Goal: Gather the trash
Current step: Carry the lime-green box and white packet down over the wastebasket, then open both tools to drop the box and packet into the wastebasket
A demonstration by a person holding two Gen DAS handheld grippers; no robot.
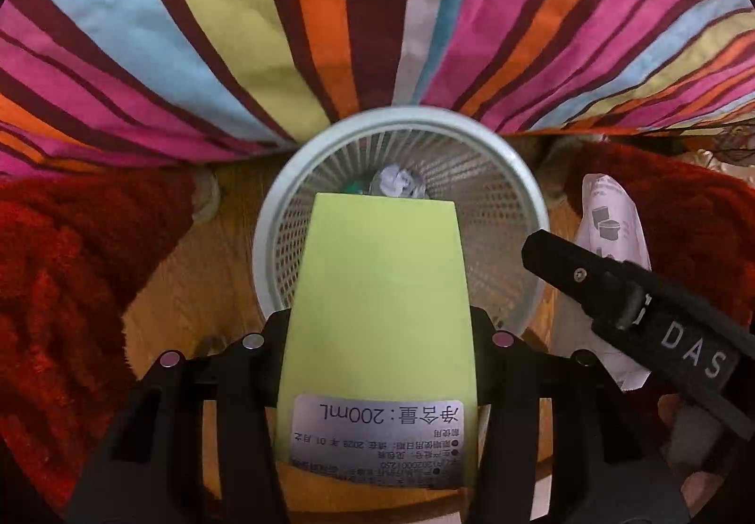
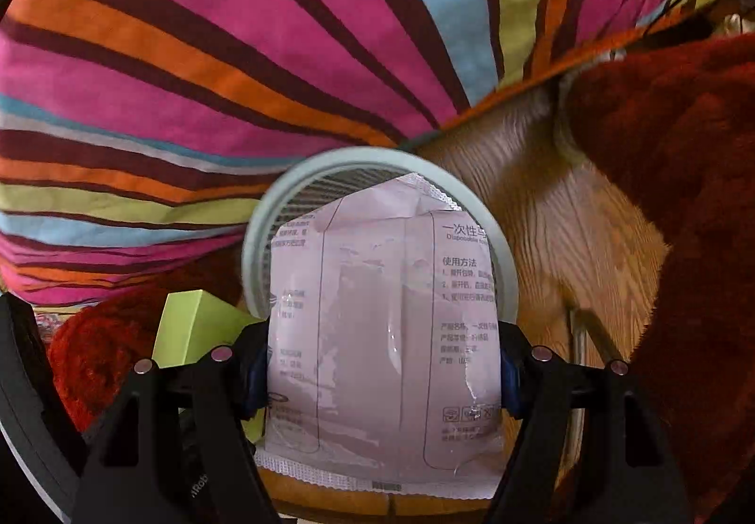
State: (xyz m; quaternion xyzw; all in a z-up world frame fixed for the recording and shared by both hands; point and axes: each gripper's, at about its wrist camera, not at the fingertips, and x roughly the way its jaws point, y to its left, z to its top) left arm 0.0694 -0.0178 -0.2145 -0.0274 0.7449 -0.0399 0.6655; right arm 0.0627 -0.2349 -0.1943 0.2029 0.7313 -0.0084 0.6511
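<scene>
At the bottom of the left wrist view, the left gripper (image 1: 377, 335) squeezes a light green box (image 1: 377, 311) tight between its fingers. In the right wrist view, the right gripper (image 2: 377, 363) pinches a pale pink packet (image 2: 382, 335). Both hang right over the white basket (image 1: 524, 175) in the middle, with crumpled paper (image 1: 398, 182) inside. Behind it, filling the top, is a striped cloth (image 1: 330, 5).

Glossy plastic packet (image 2: 384, 326), matt green box (image 1: 377, 311), wood floor (image 2: 566, 231)
</scene>
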